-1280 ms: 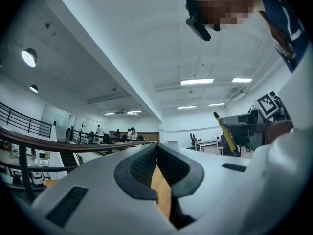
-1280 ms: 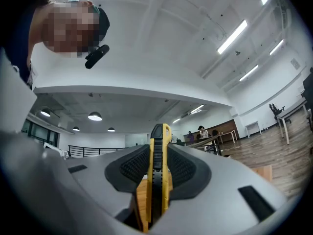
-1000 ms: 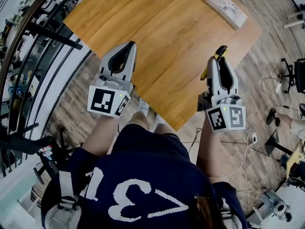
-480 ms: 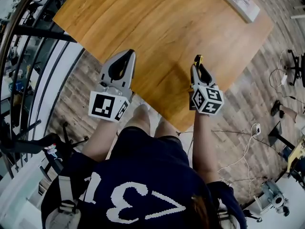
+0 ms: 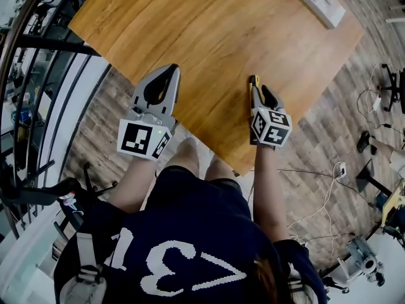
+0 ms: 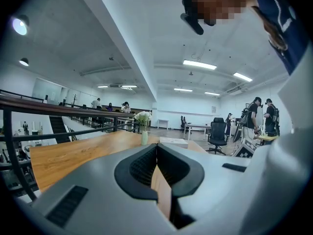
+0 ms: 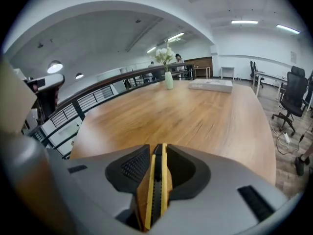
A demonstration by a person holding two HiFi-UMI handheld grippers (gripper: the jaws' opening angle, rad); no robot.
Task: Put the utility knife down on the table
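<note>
Illumination: bright, even, from ceiling light strips (image 6: 200,64). Fisheye distortion bends edges; corners vignette black. Close to the lens, the left gripper (image 6: 156,151) renders soft.

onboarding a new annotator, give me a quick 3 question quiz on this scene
1. True or false: the right gripper is shut on the knife.
2. What is between the jaws of the left gripper? A) a knife B) nothing C) a cup
3. What stands by the white box at the far end of the table?
Key: 1 true; 2 B; 3 a vase of flowers.
</note>
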